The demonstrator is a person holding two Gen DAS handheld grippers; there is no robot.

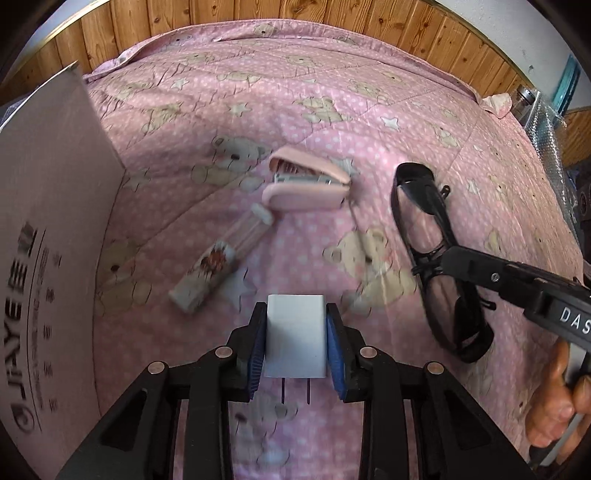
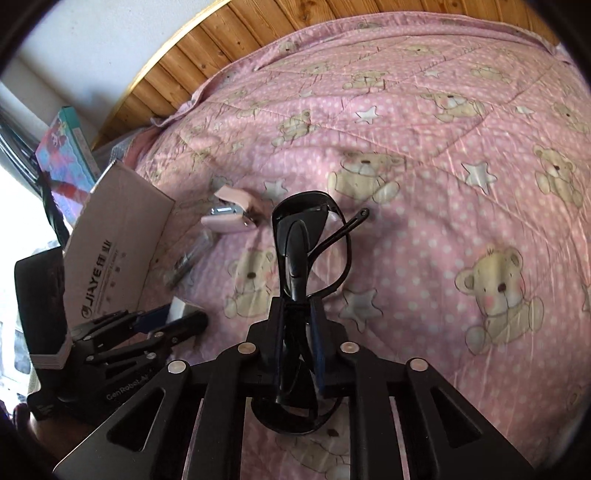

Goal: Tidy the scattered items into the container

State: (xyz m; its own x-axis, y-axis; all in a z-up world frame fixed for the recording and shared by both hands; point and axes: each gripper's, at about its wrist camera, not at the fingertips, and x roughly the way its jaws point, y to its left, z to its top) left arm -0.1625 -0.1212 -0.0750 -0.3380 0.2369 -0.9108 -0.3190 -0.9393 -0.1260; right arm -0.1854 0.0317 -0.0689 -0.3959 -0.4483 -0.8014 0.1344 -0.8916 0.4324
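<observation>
My left gripper (image 1: 296, 325) is shut on a white plug-in charger (image 1: 296, 332), its two prongs pointing toward me, held above the pink bedspread. My right gripper (image 2: 298, 306) is shut on black glasses (image 2: 310, 236), gripping them at the bridge; in the left wrist view the glasses (image 1: 424, 221) hang at the right. A pink stapler (image 1: 306, 182) lies on the quilt ahead, and a floral lip-balm tube (image 1: 218, 269) with a clear cap lies beside it. The cardboard box (image 1: 48, 240) stands at the left. From the right wrist view the box (image 2: 122, 240), the stapler (image 2: 231, 214) and the left gripper (image 2: 177, 317) all show.
The pink teddy-bear quilt (image 1: 332, 110) covers the bed, backed by wooden panelling (image 1: 258, 18). A glass jar (image 1: 524, 99) and bubble wrap stand at the far right edge. A colourful book (image 2: 66, 162) leans behind the box. A hand (image 1: 557, 402) holds the right gripper's handle.
</observation>
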